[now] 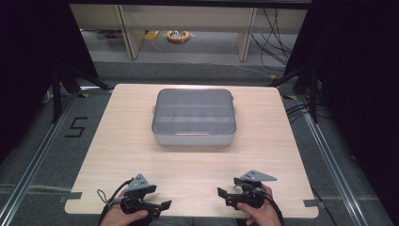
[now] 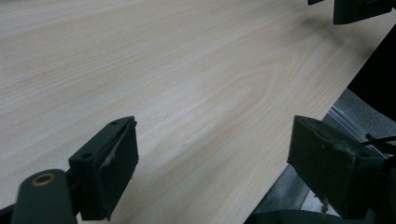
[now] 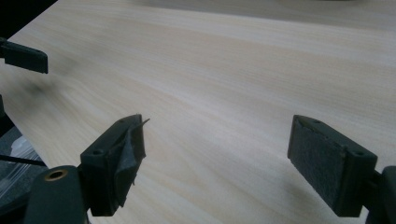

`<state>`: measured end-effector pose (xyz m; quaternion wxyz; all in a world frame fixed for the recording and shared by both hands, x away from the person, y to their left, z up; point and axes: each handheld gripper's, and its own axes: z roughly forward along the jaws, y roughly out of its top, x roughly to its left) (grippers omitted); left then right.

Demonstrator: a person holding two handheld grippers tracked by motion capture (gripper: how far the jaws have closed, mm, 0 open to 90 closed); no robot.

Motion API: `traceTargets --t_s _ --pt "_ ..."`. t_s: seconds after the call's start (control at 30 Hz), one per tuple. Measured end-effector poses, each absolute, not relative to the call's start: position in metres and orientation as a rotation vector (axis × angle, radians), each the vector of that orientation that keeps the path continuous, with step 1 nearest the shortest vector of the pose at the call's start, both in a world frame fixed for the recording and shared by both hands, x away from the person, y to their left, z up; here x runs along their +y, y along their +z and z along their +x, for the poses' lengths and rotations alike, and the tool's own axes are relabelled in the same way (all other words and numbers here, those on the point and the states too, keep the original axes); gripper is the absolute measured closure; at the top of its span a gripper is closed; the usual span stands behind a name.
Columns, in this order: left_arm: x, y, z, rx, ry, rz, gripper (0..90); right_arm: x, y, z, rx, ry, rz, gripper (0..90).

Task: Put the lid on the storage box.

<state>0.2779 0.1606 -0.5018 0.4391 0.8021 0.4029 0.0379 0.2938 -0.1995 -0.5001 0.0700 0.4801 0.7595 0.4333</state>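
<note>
A grey plastic compartment box (image 1: 194, 117) with a translucent lid shut over it sits at the middle of the wooden table (image 1: 127, 155), toward the back. My left gripper (image 1: 159, 201) rests near the front edge at the left, held by a hand, jaws wide apart and pointing toward the centre. My right gripper (image 1: 227, 187) lies opposite it at the front right, also held by a hand. In the left gripper view my left gripper (image 2: 215, 133) is open over bare wood. In the right gripper view my right gripper (image 3: 218, 126) is open with nothing between the jaws.
The table's front edge (image 2: 299, 140) runs just beside my left gripper, with grey floor (image 1: 42, 141) beyond. Black stands (image 1: 59, 84) flank the table on both sides. Shelving legs (image 1: 129, 33) and cables (image 1: 273, 33) lie on the floor behind.
</note>
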Motion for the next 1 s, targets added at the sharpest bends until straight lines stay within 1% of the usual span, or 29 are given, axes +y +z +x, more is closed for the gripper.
traceTargets --t_s 0.03,0.1,0.27,0.3,0.33,0.47,0.97,1.0 --pt "0.162 -0.501 0.277 0.987 0.098 2.018 15.4 -0.201 -0.501 0.294 2.295 1.299 1.425 19.9" --pt "0.16 -0.502 0.275 0.997 0.091 1.995 15.4 -0.201 -0.501 0.291 2.301 1.301 1.417 19.9" --pt "0.159 -0.501 0.27 0.984 0.084 2.012 15.4 -0.203 -0.502 0.285 2.312 1.291 1.418 19.9" --pt "0.158 -0.502 0.268 0.985 0.078 2.001 15.4 -0.201 -0.5 0.281 2.315 1.293 1.481 19.9" --pt "0.158 -0.501 0.267 0.982 0.075 2.0 15.4 -0.203 -0.503 0.283 2.309 1.311 1.422 19.9" --pt "0.158 -0.502 0.265 0.978 0.073 1.999 15.4 -0.204 -0.504 0.28 2.326 1.318 1.407 19.9" --pt "0.16 -0.502 0.266 0.982 0.076 2.011 15.4 -0.203 -0.506 0.278 2.348 1.293 1.411 20.1" --pt "0.159 -0.502 0.267 0.991 0.076 1.999 15.4 -0.201 -0.505 0.276 2.34 1.301 1.46 20.2"
